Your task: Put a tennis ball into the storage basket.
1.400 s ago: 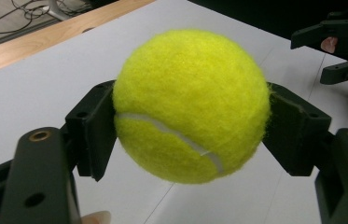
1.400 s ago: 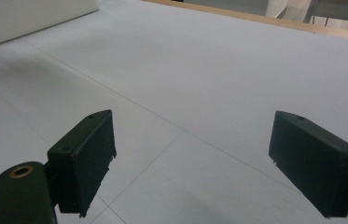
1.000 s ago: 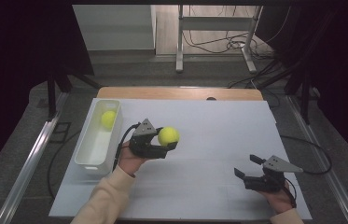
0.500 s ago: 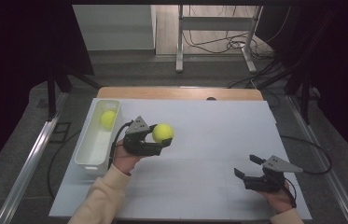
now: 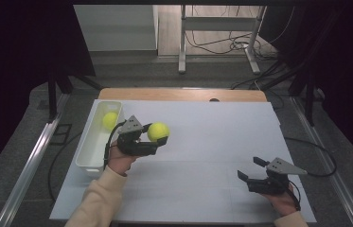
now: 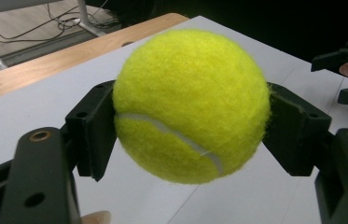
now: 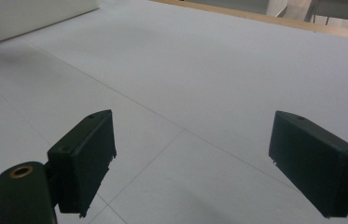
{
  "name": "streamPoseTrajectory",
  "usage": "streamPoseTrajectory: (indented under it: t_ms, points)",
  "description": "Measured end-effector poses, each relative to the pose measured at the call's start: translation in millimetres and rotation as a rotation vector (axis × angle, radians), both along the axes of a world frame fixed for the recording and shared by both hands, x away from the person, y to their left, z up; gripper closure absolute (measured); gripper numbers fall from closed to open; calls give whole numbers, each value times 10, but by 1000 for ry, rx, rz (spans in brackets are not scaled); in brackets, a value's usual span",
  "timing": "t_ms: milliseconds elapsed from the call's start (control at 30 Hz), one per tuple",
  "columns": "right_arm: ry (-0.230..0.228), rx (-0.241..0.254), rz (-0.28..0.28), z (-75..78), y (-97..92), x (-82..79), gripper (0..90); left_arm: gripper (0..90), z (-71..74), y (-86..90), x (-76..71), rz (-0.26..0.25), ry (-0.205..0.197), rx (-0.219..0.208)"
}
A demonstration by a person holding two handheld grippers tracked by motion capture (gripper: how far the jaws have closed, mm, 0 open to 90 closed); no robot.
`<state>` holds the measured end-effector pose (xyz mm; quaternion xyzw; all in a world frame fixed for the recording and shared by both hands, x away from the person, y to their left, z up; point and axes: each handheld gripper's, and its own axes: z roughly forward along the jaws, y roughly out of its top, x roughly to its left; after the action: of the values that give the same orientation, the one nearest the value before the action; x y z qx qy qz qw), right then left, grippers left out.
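While clenched in left tongs [image 5: 157, 140], tennis ball [image 5: 158, 132] carried clear of worktop [image 5: 202, 142] toward bin [image 5: 88, 153]; right tongs [image 5: 251, 169] released, idle.

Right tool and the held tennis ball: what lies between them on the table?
Nothing: in the high view, bare white table separates the open right tool from the tennis ball clamped in the left tool.

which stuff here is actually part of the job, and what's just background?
Part of the job:
- tennis ball clamped in the left gripper
- white bin at the table's left
- second tennis ball lying in that bin

Just there:
- right gripper, jaws open and empty, near the table's front right
- metal stand and floor cables beyond the table
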<state>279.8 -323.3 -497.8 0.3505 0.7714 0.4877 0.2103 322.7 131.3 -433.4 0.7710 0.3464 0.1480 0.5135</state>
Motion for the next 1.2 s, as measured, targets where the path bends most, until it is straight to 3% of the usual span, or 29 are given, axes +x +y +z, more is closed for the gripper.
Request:
streamPoseTrajectory:
  t_ms: [1200]
  points:
    - [-2, -2, 2, 1, 2, -1, 150, 262, 72, 389, 14, 108, -15, -26]
